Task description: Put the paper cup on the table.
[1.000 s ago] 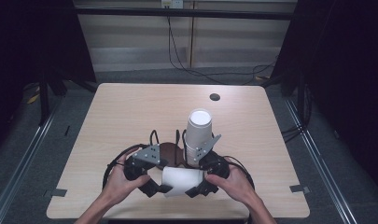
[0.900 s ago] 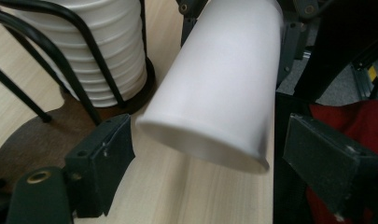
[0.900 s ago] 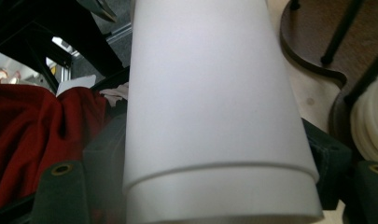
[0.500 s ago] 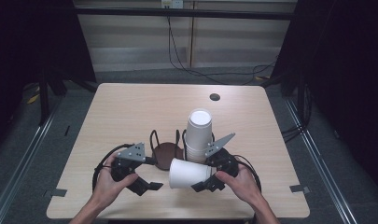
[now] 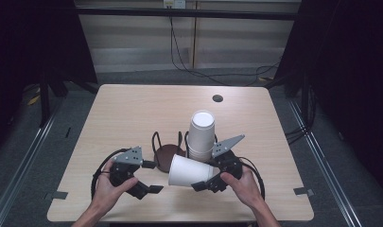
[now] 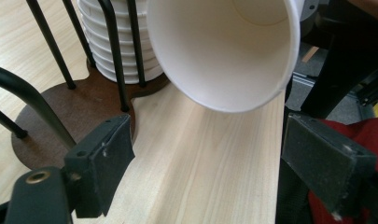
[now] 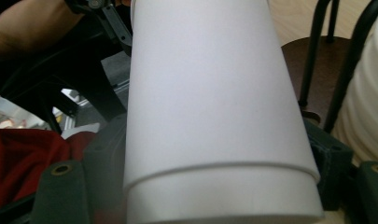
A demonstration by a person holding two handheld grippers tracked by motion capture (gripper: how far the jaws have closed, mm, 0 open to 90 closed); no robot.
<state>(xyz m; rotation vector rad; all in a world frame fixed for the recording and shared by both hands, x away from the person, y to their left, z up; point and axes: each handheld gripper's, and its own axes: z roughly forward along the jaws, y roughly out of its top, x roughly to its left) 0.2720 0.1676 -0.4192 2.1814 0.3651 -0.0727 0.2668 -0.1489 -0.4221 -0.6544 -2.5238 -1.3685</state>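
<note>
Left gripper (image 5: 151,177) agape, right gripper (image 5: 197,176) clamped

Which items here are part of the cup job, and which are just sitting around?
In play:
- single paper cup, held on its side by the right gripper
- cup stack
- wire cup rack
- left gripper, open, empty

Lying about:
- table's cable hole
- floor cables

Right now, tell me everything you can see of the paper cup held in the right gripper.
The white paper cup is plain, smooth and empty, with a rolled rim and a recessed base band. It lies on its side above the table, mouth toward the left gripper. The right gripper clamps it near the base. It sits beside the stack of cups in the wire holder.
</note>
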